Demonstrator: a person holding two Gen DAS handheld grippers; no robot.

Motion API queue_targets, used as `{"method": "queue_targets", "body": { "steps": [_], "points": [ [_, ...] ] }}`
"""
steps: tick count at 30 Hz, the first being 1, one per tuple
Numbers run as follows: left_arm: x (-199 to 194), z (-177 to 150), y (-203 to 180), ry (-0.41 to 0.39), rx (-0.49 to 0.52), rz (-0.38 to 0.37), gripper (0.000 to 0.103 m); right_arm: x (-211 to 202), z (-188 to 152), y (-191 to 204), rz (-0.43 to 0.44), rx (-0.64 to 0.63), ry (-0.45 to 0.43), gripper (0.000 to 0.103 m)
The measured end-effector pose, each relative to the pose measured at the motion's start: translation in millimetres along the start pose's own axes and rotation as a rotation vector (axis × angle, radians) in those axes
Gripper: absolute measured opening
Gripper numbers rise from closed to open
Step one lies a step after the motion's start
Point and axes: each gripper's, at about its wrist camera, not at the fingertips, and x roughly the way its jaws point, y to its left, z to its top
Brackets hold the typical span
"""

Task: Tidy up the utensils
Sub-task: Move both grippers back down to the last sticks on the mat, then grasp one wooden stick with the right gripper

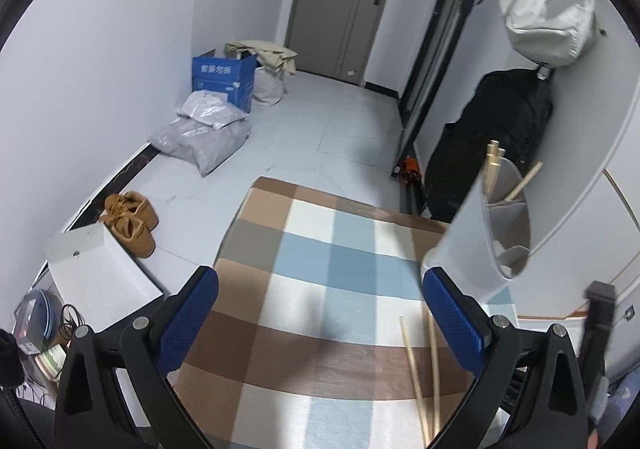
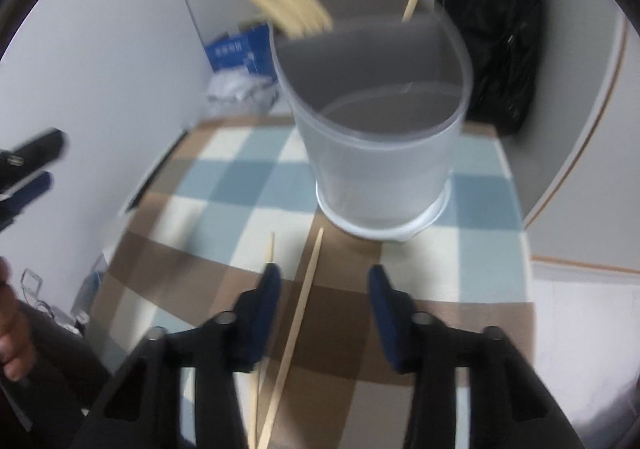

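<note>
One chopstick (image 2: 298, 329) between the right gripper (image 2: 324, 285) jaws, seemingly unpinched; left gripper (image 1: 320, 313) jaws wide apart.

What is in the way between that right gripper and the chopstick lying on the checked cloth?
Nothing visible. The right gripper has its jaws apart with one loose chopstick lying between them on the cloth; the holder stands beyond.

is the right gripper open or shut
Open: the right gripper has a clear gap between its blue pads, with one chopstick lying untouched between them.
</note>
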Motion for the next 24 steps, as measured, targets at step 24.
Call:
{"method": "queue_targets", "body": {
  "steps": [24],
  "points": [
    [13.6, 6.1, 40.5, 0.073, -0.097, 0.013, 0.100, 66.3, 19.1, 40.4, -0.171, -0.093, 0.072, 0.003]
  ]
}}
